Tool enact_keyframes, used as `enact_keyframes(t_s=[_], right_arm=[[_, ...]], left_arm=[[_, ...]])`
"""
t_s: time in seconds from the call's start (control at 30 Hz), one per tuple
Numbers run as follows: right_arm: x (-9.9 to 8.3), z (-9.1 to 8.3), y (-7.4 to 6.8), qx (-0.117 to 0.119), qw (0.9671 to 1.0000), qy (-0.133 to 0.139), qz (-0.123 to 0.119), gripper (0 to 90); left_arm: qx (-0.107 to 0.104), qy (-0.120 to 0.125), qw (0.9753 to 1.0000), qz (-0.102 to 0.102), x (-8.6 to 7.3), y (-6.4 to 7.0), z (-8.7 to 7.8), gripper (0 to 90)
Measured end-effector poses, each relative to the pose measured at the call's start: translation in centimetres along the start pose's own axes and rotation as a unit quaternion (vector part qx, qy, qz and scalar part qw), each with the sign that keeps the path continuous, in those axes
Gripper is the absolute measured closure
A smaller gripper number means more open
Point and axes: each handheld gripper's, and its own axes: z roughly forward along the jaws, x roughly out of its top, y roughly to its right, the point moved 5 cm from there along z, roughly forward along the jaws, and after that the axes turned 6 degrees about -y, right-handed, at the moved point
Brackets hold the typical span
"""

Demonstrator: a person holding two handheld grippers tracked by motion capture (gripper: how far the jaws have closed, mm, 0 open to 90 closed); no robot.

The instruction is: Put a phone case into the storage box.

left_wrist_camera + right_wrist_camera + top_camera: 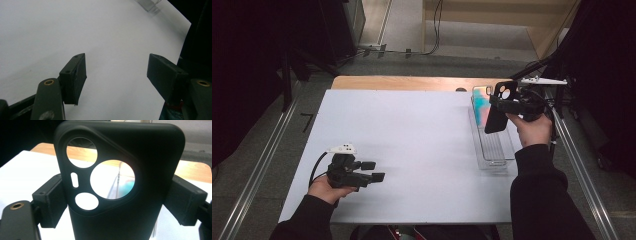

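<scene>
High view puts the white table top across the middle of the frame, its bare surface giving both hands room to work. At the right side of the frame a clear tray runs lengthwise along the table's edge, with a phone showing a teal and pink screen standing on edge at its far end; it seems to be parked there within easy reach of the right hand.

Above that tray, in the upper right, the right gripper holds a black phone case upright and lifted off the table. In the right gripper view the case takes the centre of the frame, the two jaws pressing its long sides from left and right below the camera cut-outs. Gripping by the edges keeps the open face free, probably so the case can be brought to the phone.

In the lower left of the high view the left gripper sits low over the table, well apart from the tray. The left gripper view shows its jaws spread wide with nothing between them, only white surface, so it looks to be waiting.
</scene>
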Motion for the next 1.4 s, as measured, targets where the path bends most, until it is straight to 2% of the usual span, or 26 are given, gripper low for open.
enact_keyframes(t_s=[0.13,0.27,0.43,0.63,0.73,0.97,1.13,1.3,1.4], right_arm=[[-0.1,1.3,0.3,-0.020,0.9998,-0.005,0.000,12.2],[-0.2,2.9,0.6,-0.036,0.9992,-0.011,0.011,12.1],[-0.5,4.6,1.2,-0.051,0.9986,-0.011,0.003,12.1],[-0.9,6.8,1.9,-0.074,0.9969,-0.027,0.004,12.1],[-1.1,7.6,2.2,-0.080,0.9962,-0.033,0.010,12.1],[-1.2,9.2,2.7,-0.085,0.9956,-0.025,0.030,12.1],[-0.9,10.2,2.6,-0.097,0.9947,-0.029,0.018,12.1],[-0.6,11.1,2.7,-0.101,0.9940,-0.031,0.027,12.1],[-0.5,11.5,2.8,-0.103,0.9939,-0.033,0.023,12.1]], left_arm=[[-0.002,0.001,1.0000,0.001,0.1,0.0,0.0,32.2],[-0.003,0.003,1.0000,0.003,0.2,0.1,0.0,32.2],[-0.004,0.004,1.0000,0.000,0.2,-0.1,0.0,32.2],[-0.003,0.005,1.0000,0.002,0.3,0.0,0.0,32.2],[-0.003,0.004,1.0000,0.002,0.3,0.0,0.0,32.2],[-0.003,0.006,1.0000,0.001,0.3,-0.3,-0.2,32.2],[-0.004,0.007,1.0000,0.000,0.4,-0.4,-0.1,32.2],[-0.006,0.007,1.0000,0.001,0.5,-0.3,-0.1,32.2],[-0.004,0.009,0.9999,0.001,0.5,-0.4,-0.2,32.2]])
